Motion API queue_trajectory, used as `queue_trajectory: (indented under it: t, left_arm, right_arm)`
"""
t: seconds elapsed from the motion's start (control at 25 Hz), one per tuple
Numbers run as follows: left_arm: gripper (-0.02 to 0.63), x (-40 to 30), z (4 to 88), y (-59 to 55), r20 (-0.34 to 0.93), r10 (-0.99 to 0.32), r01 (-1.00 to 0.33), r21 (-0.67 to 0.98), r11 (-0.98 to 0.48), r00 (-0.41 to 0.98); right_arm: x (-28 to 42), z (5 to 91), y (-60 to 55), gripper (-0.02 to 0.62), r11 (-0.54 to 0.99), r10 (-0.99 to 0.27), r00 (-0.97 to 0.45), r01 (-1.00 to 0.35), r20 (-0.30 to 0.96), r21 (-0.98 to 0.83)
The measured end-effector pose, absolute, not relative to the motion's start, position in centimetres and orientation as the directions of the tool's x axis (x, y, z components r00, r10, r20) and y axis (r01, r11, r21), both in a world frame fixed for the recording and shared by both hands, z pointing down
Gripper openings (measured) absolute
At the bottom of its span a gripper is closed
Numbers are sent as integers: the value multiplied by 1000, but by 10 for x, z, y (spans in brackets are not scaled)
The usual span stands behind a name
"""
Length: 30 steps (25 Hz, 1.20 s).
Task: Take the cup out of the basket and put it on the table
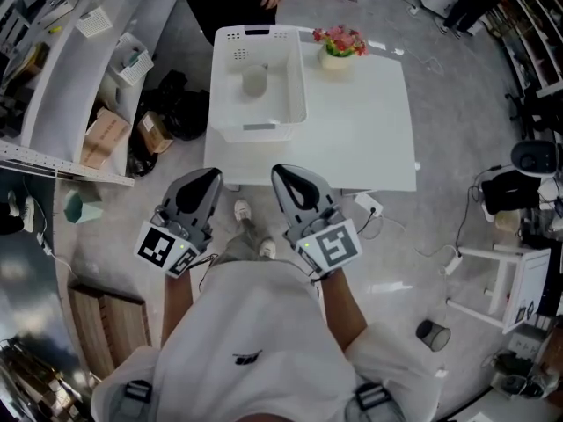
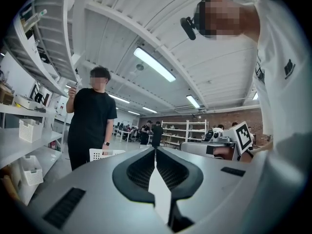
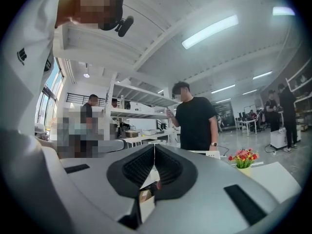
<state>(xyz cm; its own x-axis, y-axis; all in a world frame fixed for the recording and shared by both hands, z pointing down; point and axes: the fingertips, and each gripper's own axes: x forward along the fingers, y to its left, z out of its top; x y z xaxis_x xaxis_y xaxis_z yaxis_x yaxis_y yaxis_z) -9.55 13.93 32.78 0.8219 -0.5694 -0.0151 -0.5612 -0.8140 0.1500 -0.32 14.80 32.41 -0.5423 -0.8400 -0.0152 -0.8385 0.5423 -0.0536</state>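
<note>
Two grippers, both closed, nothing held. As I watch remotely, left gripper (image 1: 215, 176) and right gripper (image 1: 276, 170) lie side by side and point level toward the table (image 1: 369, 139). In the head view their tips are at its near edge. Each gripper's own view shows the ribbed pads pressed together at the tips, w/ only a thin wedge of background below the contact line. No obj. sits between the jaws. Both grippers are well apart from the basket.

Markings: each gripper carries a marker cube (image 1: 165, 249) w/ black-and-white square codes. My operator's white shirt (image 1: 255, 341) bears a small dark logo, too small for me to read. Cardboard boxes (image 1: 106, 137) sit by the shelving at left; their print is likewise unreadable.

Task obj.: cup (image 1: 254, 80), pale and translucent, stands inside the white perforated basket (image 1: 290, 104), in its far half, approx. centred btw. the side walls. It appears upright, mouth up, long axis vertical, i.e. pointing toward the head camera. The basket sits on the table's left part, its long side running away from the grippers. Potted flowers (image 1: 339, 46), pink and red in a pale yellow pot, stand just beside the basket's far right corner. A person in black (image 3: 195, 121) stands beyond the table's far side, one hand raised.
</note>
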Motion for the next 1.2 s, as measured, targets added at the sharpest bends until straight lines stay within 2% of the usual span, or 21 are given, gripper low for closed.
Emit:
queue_trajectory:
  t: [0.24,0.64,1.2]
  left_arm:
    - [20,-98,328,87,-10,-554,-546,154,-823,832]
    - [20,-103,331,9,-7,-516,-509,152,-847,857]
    - [20,-104,332,-54,-24,-477,-467,172,-868,878]
  right_arm:
    - [-7,334,95,9,550,-834,-551,-834,22,-40]
    - [-19,325,17,9,516,-856,-516,-856,9,-40]
    - [-23,332,-39,9,482,-874,-483,-876,50,-24]
